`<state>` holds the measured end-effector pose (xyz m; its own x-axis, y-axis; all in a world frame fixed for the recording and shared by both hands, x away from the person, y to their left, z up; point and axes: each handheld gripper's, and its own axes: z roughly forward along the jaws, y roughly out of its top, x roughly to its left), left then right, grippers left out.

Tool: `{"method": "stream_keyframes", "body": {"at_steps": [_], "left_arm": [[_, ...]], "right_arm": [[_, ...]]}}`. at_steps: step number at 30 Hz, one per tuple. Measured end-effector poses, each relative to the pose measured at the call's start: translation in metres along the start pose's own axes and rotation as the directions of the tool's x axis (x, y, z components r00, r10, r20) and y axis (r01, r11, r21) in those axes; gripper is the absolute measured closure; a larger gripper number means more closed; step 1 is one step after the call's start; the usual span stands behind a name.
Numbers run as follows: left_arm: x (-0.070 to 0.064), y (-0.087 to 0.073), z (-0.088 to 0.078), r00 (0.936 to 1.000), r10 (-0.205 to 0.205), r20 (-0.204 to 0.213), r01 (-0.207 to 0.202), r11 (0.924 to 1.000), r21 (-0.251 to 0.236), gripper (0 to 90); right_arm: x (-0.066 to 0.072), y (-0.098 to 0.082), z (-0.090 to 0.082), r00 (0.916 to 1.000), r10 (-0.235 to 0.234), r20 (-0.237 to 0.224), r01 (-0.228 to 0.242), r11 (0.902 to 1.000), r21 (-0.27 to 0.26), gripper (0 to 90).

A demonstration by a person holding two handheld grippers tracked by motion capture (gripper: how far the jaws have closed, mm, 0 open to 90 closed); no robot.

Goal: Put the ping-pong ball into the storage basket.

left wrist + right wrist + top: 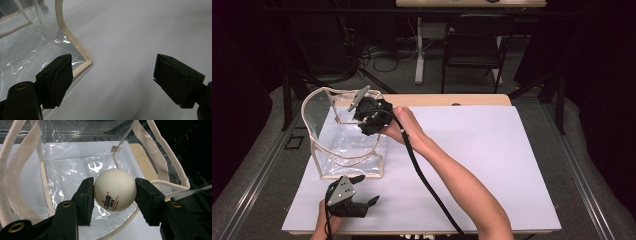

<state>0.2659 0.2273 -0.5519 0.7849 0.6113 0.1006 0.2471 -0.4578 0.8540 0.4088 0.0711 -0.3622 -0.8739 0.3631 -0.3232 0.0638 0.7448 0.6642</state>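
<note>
White ball (115, 189) clamped between right gripper (114, 192) fingers, over clear bag (75, 170).

A lab: black curtains (242, 75), floor cables (382, 57), bare desk (472, 3).

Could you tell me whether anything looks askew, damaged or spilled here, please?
Nothing stands out. The clear bag stands upright and open on the white sheet, the right gripper holds an intact white ball above it, and the left gripper waits open beside it.

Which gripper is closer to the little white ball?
Right. The right gripper holds the white ball between its jaws over the clear bag. The left gripper rests open on the table, outside the bag.
</note>
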Motion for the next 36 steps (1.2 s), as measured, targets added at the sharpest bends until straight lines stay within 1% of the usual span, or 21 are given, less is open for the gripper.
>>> {"method": "stream_keyframes", "body": {"at_steps": [7, 17, 28, 31, 36], "left_arm": [[0.0, 0.0, 0.0, 1.0, -0.001, 0.001, 0.001, 1.0, -0.002, 16.3], [0.0, 0.0, 0.0, 1.0, 0.003, 0.001, -0.003, 1.0, 0.0, 16.2], [0.0, 0.0, 0.0, 1.0, 0.003, 0.002, -0.003, 1.0, 0.001, 16.3], [0.0, 0.0, 0.0, 1.0, 0.003, 0.002, -0.003, 1.0, 0.0, 16.3], [0.0, 0.0, 0.0, 1.0, 0.002, 0.002, -0.002, 1.0, 0.0, 16.3]], "right_arm": [[0.002, 0.0, 0.004, 0.9999, 0.0, -0.011, 0.0, 0.9999, 0.017, 50.6], [0.006, -0.001, 0.01, 0.9995, -0.016, -0.026, 0.017, 0.999, 0.041, 50.5], [0.008, -0.001, 0.016, 0.999, -0.017, -0.041, 0.02, 0.9976, 0.067, 50.5], [0.009, -0.001, 0.017, 0.9989, -0.012, -0.045, 0.015, 0.9974, 0.07, 50.4], [0.011, -0.001, 0.019, 0.9986, -0.017, -0.05, 0.021, 0.997, 0.075, 50.3]]}}
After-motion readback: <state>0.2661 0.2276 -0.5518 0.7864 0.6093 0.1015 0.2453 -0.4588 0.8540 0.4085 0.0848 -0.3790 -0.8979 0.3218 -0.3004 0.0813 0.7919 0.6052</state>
